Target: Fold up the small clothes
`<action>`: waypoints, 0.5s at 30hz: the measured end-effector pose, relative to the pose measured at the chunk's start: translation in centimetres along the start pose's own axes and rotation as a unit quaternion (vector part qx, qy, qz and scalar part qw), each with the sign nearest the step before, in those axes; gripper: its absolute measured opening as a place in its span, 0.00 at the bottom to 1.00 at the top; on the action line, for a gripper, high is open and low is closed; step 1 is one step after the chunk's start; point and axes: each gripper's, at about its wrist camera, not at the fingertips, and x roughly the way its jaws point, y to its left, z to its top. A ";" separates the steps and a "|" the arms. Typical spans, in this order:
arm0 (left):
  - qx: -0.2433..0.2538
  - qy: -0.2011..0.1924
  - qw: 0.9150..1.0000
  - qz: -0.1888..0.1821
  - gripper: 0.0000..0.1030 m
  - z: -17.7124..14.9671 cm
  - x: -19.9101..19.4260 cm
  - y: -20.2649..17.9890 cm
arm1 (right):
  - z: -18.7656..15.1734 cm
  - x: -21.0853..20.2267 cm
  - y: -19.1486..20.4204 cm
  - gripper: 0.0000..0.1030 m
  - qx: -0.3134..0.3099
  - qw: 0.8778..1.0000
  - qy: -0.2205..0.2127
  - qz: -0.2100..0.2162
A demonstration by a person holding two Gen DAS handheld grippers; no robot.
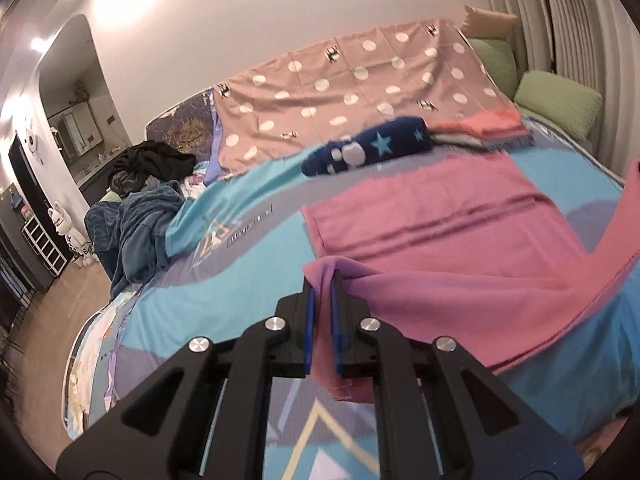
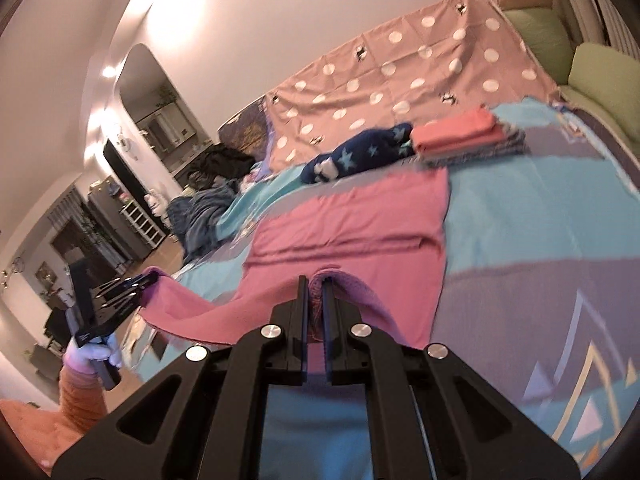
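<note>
A pink cloth [image 1: 432,216] lies partly spread on the bed [image 1: 240,292]; its near edge is lifted off the cover. My left gripper [image 1: 323,276] is shut on the cloth's near left corner. My right gripper [image 2: 315,280] is shut on the near right corner of the same pink cloth [image 2: 348,220]. The right wrist view also shows the left gripper [image 2: 148,278] at the left, held by a gloved hand, with the cloth stretched between the two.
A navy star-patterned garment [image 1: 372,146] and a stack of folded clothes [image 1: 484,128] lie at the far side of the bed. A polka-dot sheet [image 1: 344,88], green cushions [image 1: 556,100] and a heap of dark clothes [image 1: 136,208] border the bed.
</note>
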 end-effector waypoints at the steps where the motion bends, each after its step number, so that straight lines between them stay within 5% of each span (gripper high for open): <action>1: -0.007 -0.001 1.000 -0.001 0.07 0.6 0.4 0.1 | 0.6 0.3 -0.2 0.05 -0.001 1.000 -0.005 -0.007; 15: -0.065 0.008 0.998 -0.009 0.07 6.9 8.5 0.7 | 7.4 8.7 -2.9 0.05 0.001 0.998 -0.013 -0.064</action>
